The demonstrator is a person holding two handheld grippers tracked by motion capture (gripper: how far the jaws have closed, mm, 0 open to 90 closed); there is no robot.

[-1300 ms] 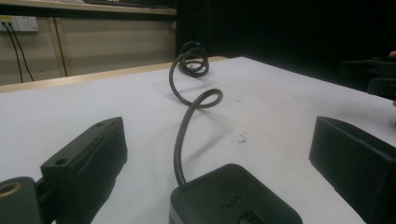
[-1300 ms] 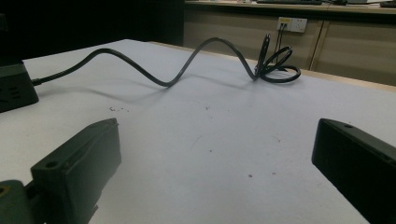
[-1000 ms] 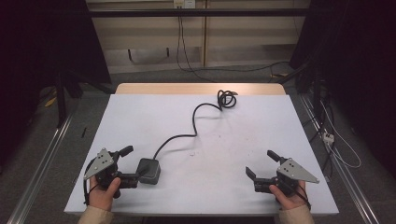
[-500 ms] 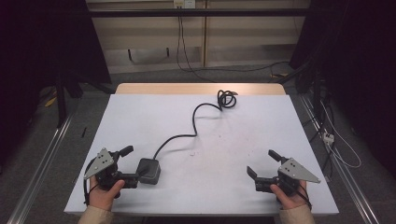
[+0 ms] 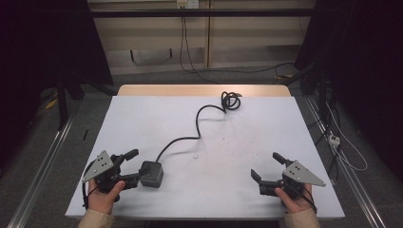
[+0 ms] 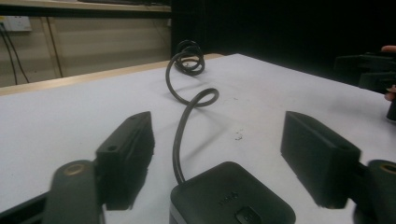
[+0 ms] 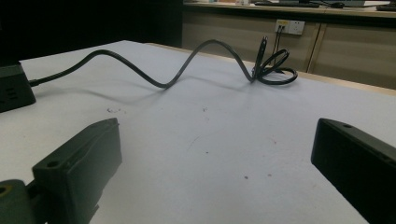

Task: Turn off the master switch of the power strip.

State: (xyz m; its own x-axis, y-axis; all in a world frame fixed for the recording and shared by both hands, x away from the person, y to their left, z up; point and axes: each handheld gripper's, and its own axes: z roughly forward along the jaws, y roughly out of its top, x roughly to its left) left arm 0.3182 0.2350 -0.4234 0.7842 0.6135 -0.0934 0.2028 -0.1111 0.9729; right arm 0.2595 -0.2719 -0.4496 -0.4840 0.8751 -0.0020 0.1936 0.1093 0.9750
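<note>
Left gripper closing around small black plastic power box on white table.
Jaws just narrowing, box between, untouched; coiled black cable trailing away; right gripper idle, jaws apart.

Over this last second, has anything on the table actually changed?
Only the left claw: its jaws have just been closing in around the black power block, which sits between them with gaps showing on both sides, so it is not gripped yet. The block, its cable and the open right claw stayed put.
</note>
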